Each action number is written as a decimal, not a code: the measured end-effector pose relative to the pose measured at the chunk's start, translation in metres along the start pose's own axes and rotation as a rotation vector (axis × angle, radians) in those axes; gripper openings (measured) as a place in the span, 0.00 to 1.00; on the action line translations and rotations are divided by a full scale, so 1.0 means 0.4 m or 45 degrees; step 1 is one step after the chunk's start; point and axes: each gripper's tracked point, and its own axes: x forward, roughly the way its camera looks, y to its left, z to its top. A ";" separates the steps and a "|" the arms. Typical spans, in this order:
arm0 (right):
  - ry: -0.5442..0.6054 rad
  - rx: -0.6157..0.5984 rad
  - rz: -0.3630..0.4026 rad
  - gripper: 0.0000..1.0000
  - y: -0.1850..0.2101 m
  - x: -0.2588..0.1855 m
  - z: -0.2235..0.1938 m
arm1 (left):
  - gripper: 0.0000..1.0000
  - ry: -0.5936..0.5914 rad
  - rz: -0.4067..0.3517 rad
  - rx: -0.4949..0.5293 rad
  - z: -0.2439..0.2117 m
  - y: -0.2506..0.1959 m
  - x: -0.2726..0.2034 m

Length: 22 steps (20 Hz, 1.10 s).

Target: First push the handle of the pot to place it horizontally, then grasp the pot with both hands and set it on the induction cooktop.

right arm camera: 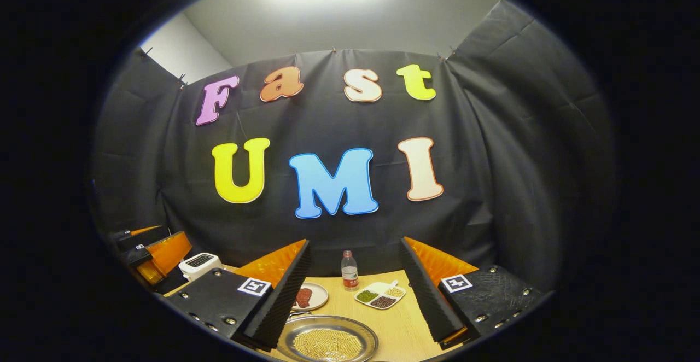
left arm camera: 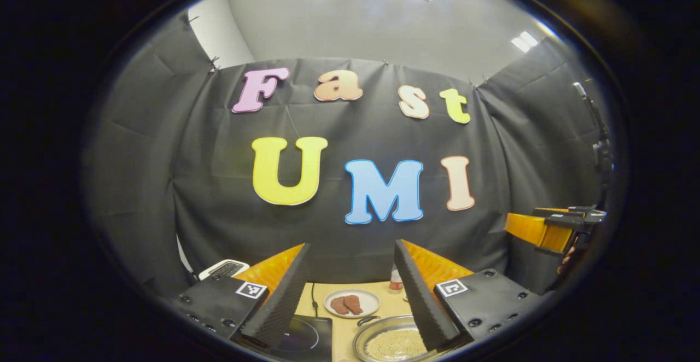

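Here both tools hang above the table's near edge, well clear of everything. The left tool [left arm camera: 350,291] is spread wide with nothing between its fingers, and so is the right tool [right arm camera: 353,291]. The pot [right arm camera: 327,340] of pale grains sits by the near edge of the table [right arm camera: 394,318], the induction cooktop [left arm camera: 306,337] just beside it.

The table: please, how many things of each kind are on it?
Pot with grains: 1
Induction cooktop: 1
Plate of meat: 1
Divided dish of beans: 1
Bottle: 1
Toaster: 1
Total: 6
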 end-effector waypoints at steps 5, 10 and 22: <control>0.015 0.002 -0.010 0.97 0.008 0.003 -0.011 | 0.96 -0.005 0.000 0.002 0.004 0.021 -0.003; 0.056 -0.014 0.013 0.97 0.017 -0.002 -0.040 | 0.95 0.009 -0.004 0.018 -0.009 0.028 -0.010; 0.486 0.052 0.149 0.98 0.054 -0.054 -0.339 | 0.97 0.111 0.019 0.012 -0.088 0.040 -0.039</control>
